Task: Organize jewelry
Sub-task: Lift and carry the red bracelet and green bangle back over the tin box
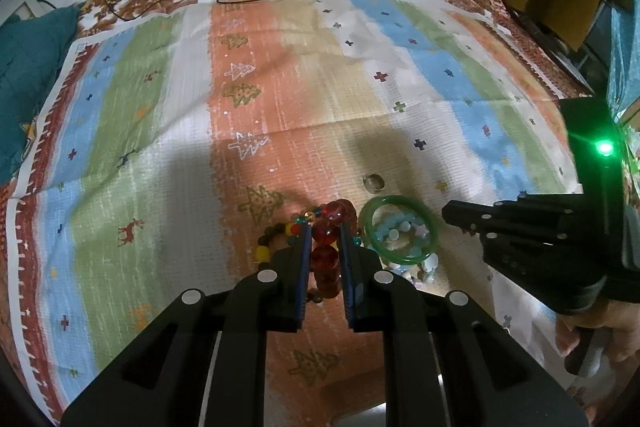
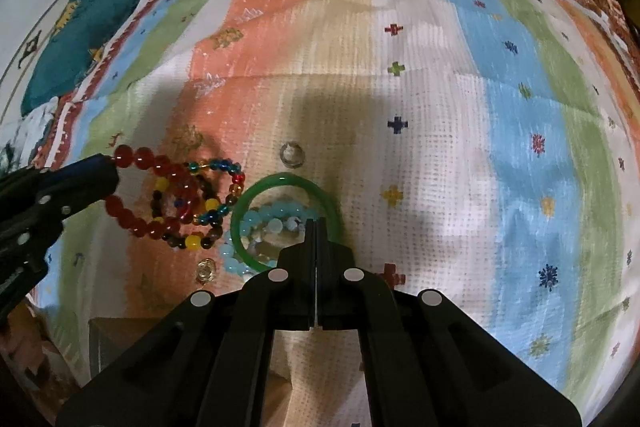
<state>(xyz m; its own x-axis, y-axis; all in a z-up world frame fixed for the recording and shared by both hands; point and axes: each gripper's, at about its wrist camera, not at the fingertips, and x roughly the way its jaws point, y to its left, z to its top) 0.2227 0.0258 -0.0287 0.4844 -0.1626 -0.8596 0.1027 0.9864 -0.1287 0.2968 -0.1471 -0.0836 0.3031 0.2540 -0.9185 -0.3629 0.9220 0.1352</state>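
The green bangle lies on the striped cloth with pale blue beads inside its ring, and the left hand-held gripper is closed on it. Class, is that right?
Not quite. The left hand-held gripper is closed on the red bead bracelet, not the green bangle, as the left wrist view shows. The bangle does lie on the striped cloth with pale blue beads inside.

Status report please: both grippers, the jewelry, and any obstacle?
Left gripper shut on red beads. Right gripper shut, empty, over green bangle. Other bead strands tangled with the red ones.

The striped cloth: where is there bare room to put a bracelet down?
Free: the blue and green stripes right of the green bangle, and beyond the small ring. Crowded: between the red bead bracelet and the bangle.
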